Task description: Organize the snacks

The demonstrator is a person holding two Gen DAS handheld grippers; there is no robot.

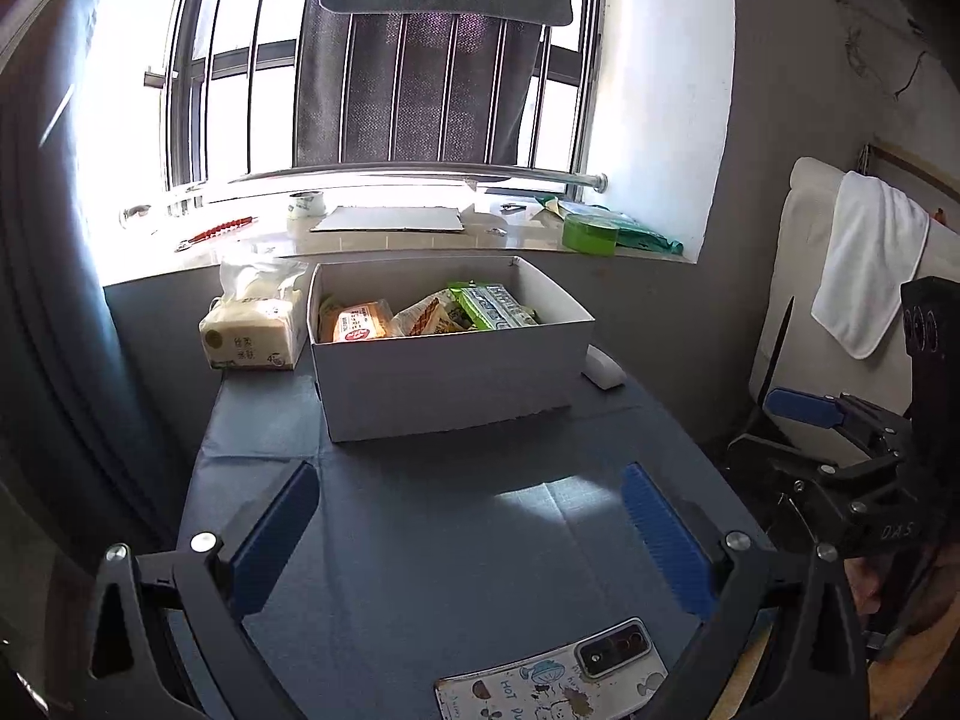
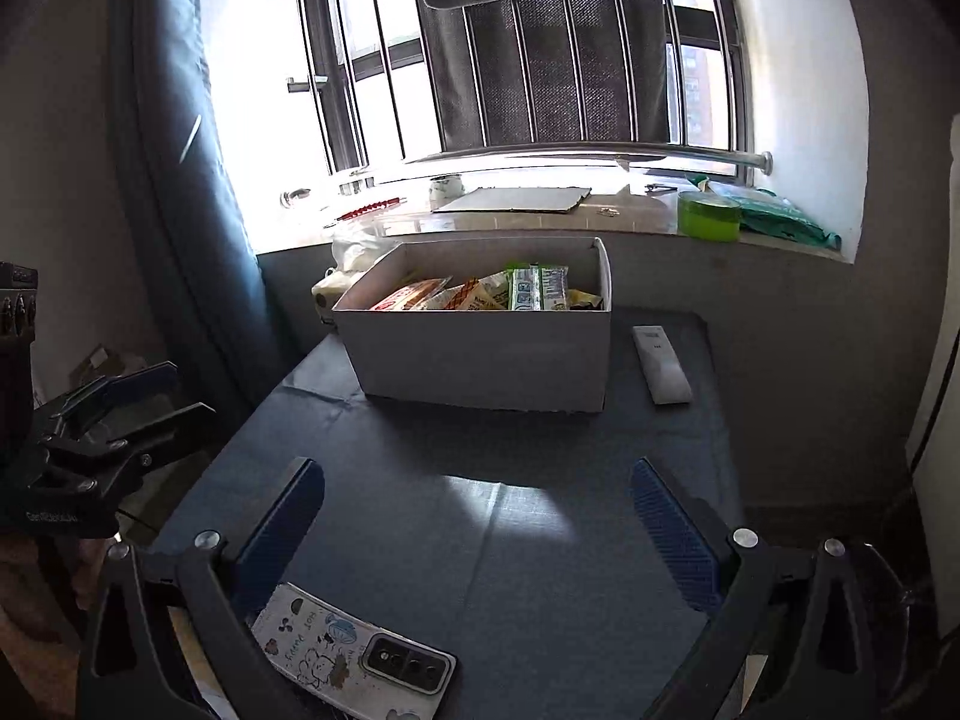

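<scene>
A white cardboard box (image 1: 444, 384) stands at the far end of the dark blue table (image 1: 420, 540). Several snack packets lie inside it: an orange-labelled one (image 1: 360, 324), a striped wafer pack (image 1: 429, 315) and a green and white pack (image 1: 495, 305). In the right wrist view the same box (image 2: 486, 354) shows those snacks (image 2: 480, 294) too. My left gripper (image 1: 471, 516) hovers open over the near table with nothing between its blue pads. My right gripper (image 2: 474, 516) is open and empty as well; it also appears at the right edge of the left wrist view (image 1: 840, 420).
A phone in a cartoon case (image 1: 558, 678) lies at the near table edge. A tissue pack (image 1: 252, 330) sits left of the box, a white remote (image 2: 660, 363) to its right. The window sill holds a green tape roll (image 1: 591, 234), cardboard and small items. A white towel (image 1: 870, 264) hangs at right.
</scene>
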